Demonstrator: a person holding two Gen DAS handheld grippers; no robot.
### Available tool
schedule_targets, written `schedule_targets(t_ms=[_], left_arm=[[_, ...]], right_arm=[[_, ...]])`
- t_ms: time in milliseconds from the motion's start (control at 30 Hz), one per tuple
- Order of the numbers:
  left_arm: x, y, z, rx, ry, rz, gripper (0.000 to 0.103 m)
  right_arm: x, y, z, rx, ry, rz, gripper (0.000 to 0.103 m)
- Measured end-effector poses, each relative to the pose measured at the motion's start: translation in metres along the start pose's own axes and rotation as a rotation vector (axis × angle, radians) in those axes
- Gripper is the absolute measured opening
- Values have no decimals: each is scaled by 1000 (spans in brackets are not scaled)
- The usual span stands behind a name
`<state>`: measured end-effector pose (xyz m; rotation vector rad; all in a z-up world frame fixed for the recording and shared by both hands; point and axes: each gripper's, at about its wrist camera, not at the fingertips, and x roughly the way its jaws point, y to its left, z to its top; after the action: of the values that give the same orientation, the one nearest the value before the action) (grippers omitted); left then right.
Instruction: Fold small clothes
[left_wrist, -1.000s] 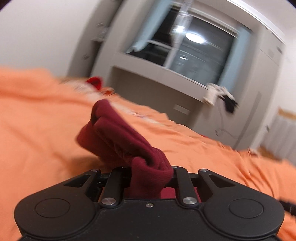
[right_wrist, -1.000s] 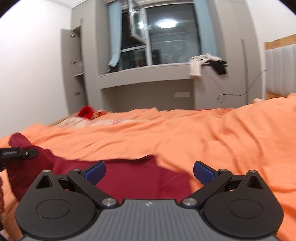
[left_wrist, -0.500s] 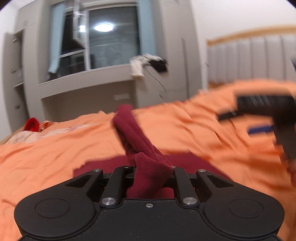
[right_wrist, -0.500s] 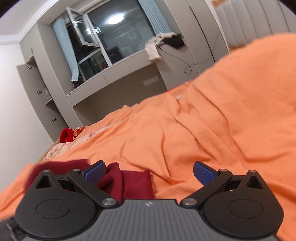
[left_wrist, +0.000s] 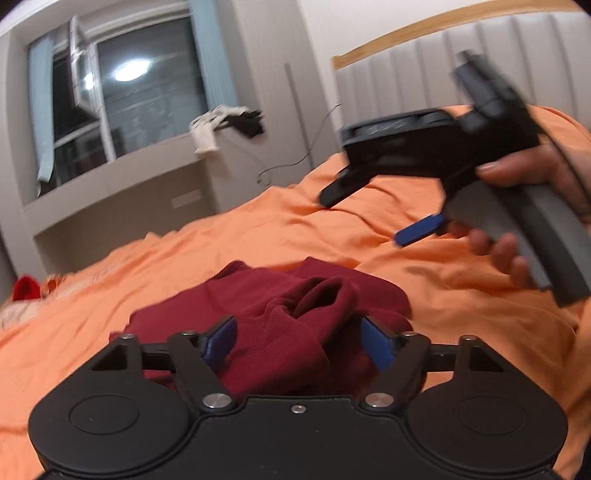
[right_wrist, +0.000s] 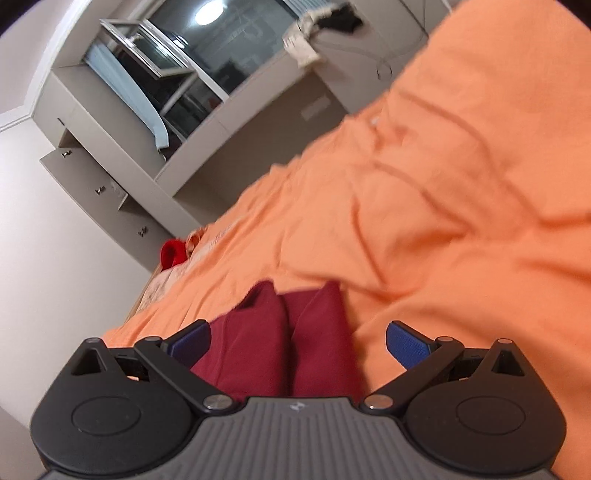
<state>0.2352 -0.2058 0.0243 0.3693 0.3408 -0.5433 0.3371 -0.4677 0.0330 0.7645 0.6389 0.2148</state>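
Observation:
A dark red garment (left_wrist: 295, 302) lies bunched on the orange bedsheet (left_wrist: 258, 229). My left gripper (left_wrist: 298, 341) is low over it and its jaws are opening. A rumpled fold of the cloth sits loose between the blue pads (left_wrist: 219, 339), which do not press on it. In the right wrist view the same garment (right_wrist: 280, 343) lies flat in two folded parts under my right gripper (right_wrist: 299, 341), which is open and holds nothing. The left wrist view also shows the right gripper (left_wrist: 376, 212), held by a hand (left_wrist: 517, 173), hovering above the sheet to the right.
The orange sheet (right_wrist: 443, 221) is wrinkled and rises towards a padded headboard (left_wrist: 424, 81). A grey window unit (left_wrist: 122, 173) with clothes (left_wrist: 229, 125) on its sill stands behind the bed. A bright red item (right_wrist: 171, 253) lies at the far edge.
The left jaws, shut on the raised red sleeve before, have spread, and the sleeve has dropped onto the garment. The right gripper has come into the left wrist view at the upper right.

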Motion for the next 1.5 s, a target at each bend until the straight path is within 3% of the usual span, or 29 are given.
schedule_targets(t_ms=[200, 300, 400, 600, 733, 900, 1233, 1500], left_arm=[[-15, -1, -11, 47, -60, 7, 85], [-28, 3, -15, 60, -150, 48, 80], [-33, 7, -18, 77, -170, 46, 76], [-32, 7, -28, 113, -131, 36, 59], [-31, 7, -28, 116, -144, 48, 29], [-26, 6, -28, 105, -136, 52, 16], [-19, -7, -7, 48, -190, 29, 13], [3, -38, -8, 115, -140, -31, 13]], right_arm=[[14, 0, -10, 44, 1, 113, 102], [16, 11, -13, -26, -16, 109, 92], [23, 18, -16, -72, 3, 105, 79], [42, 20, -26, -101, 65, 29, 51], [43, 22, -33, -109, 85, 26, 29], [35, 30, -35, -170, 46, 29, 11], [-2, 49, -13, -286, -166, 11, 9], [-7, 28, -10, -236, -146, -54, 9]])
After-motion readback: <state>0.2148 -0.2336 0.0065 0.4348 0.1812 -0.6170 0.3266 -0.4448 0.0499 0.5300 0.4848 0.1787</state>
